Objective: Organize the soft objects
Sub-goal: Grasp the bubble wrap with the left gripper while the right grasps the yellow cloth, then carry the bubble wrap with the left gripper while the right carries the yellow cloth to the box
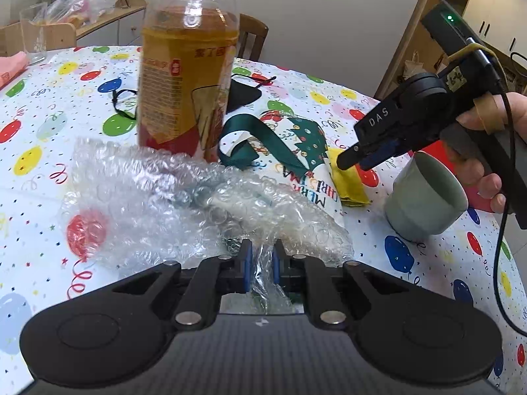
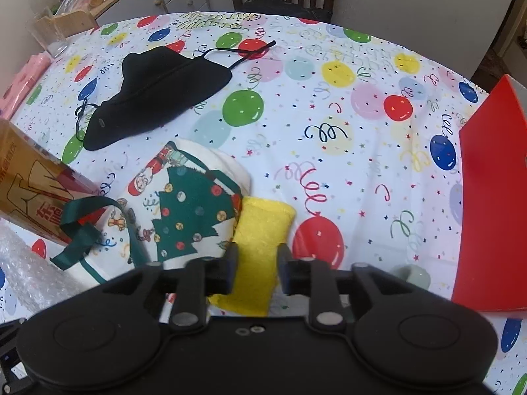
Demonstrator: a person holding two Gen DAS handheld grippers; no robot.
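Left hand-held gripper (image 1: pixel 262 263) pinches the bubble wrap (image 1: pixel 184 197) at the counter's near edge; right hand-held gripper (image 2: pixel 255 271) straddles the yellow cloth (image 2: pixel 260 240), jaws apart; closing seems next

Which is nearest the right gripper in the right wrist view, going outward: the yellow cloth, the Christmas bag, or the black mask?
1. Yellow cloth, between the open jaws of the right gripper.
2. Christmas bag, just left of the cloth.
3. Black mask, far left, across the table.
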